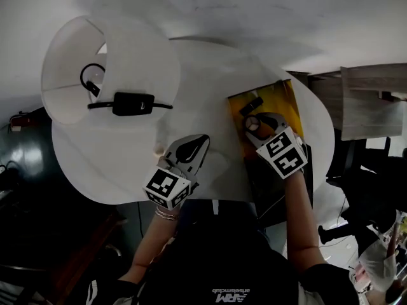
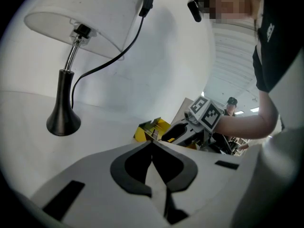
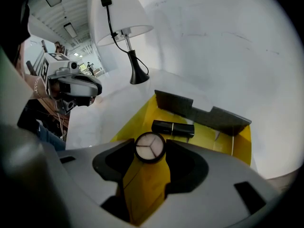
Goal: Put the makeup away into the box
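A white round table [image 1: 102,170] stands against a bare white wall, with a white-shaded lamp [image 1: 95,75] at its far left. Our right gripper [image 1: 259,127] is clamped on a round compact [image 3: 150,147]: the jaws press its dark rim from both sides, and its pale three-part face looks up at us. It hangs tilted downward over the open yellow box [image 3: 211,136], above the near part of the floor. Just beyond it a black makeup tube [image 3: 173,128] lies crosswise inside the box, and dark flaps stand along the far wall.

We judge the step to be the placing of the compact. To do it well, we bring it low over the bare yellow floor on the near side of the tube, not on top of it, and part the jaws only once it is close to the bottom, so it doesn't roll or bounce. We pull out straight, clear of the flaps.

Our left gripper [image 2: 152,148] is closed on nothing and hovers over the table beside the box; we think it best kept out of the way.
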`<state>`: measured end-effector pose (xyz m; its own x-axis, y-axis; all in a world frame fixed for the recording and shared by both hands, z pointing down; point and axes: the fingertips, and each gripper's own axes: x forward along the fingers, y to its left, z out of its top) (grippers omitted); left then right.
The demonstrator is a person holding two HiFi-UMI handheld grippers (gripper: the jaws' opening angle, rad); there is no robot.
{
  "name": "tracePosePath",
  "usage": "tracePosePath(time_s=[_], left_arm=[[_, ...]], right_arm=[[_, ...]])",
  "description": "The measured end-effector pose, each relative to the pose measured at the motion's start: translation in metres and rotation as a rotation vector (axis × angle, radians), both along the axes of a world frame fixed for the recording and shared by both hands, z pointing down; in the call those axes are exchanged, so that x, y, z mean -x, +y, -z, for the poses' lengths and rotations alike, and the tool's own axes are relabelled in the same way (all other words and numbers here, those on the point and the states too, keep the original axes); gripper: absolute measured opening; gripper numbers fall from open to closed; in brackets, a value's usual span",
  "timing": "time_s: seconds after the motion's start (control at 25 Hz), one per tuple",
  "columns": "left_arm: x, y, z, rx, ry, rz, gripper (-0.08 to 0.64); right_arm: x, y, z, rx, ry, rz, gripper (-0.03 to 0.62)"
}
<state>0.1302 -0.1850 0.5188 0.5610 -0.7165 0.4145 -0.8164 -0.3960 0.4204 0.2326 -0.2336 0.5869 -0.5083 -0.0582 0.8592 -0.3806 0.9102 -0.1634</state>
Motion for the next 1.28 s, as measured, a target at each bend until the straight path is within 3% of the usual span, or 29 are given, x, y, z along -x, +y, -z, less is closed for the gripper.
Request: tracePosePath(time_s=[0.44, 0.64, 1.04, 1.28], left_arm=[[-0.006, 0.003, 0.005, -0.008, 0.008, -0.009, 0.017], [-0.001, 0.008, 0.011, -0.017, 0.002, -0.001, 0.017], [0.007, 0.023, 0.034, -0.07, -0.018, 0.005, 0.017], [0.014, 0.039, 0.052, -0.109, -0.034, 0.043, 0.017]], right_arm=[[0.002, 0.006, -0.005, 0.035, 0.026, 0.022, 0.239], [0.0, 0.004, 0.004, 0.004, 0.035, 0.008, 0.264], [0.0, 0.003, 0.062, -0.123, -0.051, -0.033, 0.262], [0.002, 0.006, 0.102, -0.234, -0.121, -0.049, 0.189]])
